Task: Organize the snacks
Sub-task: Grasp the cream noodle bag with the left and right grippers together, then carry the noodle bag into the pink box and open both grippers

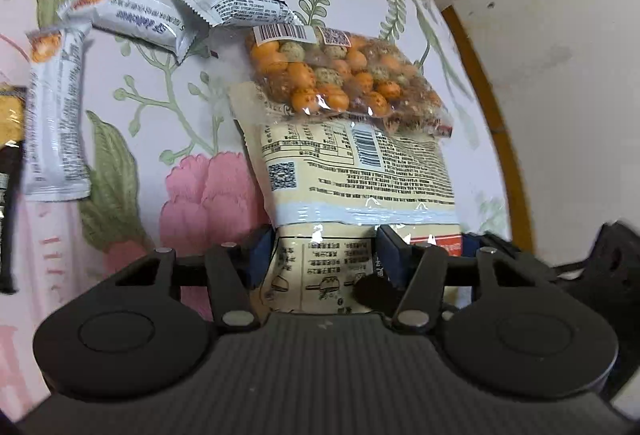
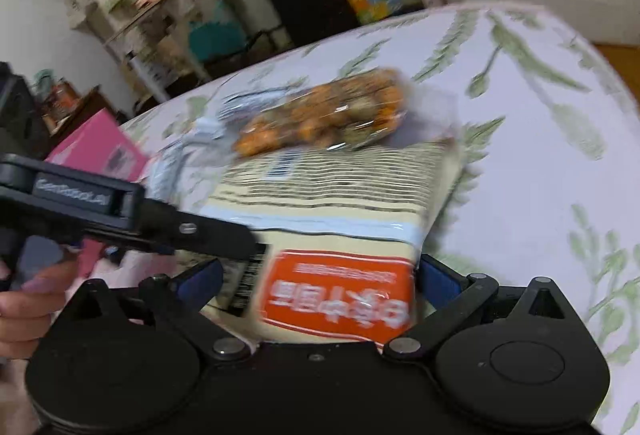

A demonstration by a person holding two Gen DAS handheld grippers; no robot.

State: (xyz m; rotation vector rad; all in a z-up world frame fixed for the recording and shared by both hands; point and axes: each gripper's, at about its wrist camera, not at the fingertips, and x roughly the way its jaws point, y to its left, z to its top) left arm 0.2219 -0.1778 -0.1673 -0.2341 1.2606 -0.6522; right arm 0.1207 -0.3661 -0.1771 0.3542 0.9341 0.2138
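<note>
A large cream snack pack (image 1: 352, 171) with printed text lies on the floral cloth. A clear bag of orange and green coated nuts (image 1: 340, 75) rests on its far end. My left gripper (image 1: 324, 255) is shut on the pack's near end, blue pads against both sides. In the right wrist view my right gripper (image 2: 320, 279) is shut on the same cream pack (image 2: 336, 203) at its red-labelled corner, with the nut bag (image 2: 324, 115) on top. The left gripper's black body (image 2: 120, 211) crosses at the left.
Three white wrapped snack bars (image 1: 56, 115) (image 1: 136, 19) (image 1: 240, 3) lie at the left and back. A dark packet (image 1: 8, 195) sits at the left edge. A wooden bed rail (image 1: 492, 107) and wall are at the right. A pink box (image 2: 100, 151) lies at the left.
</note>
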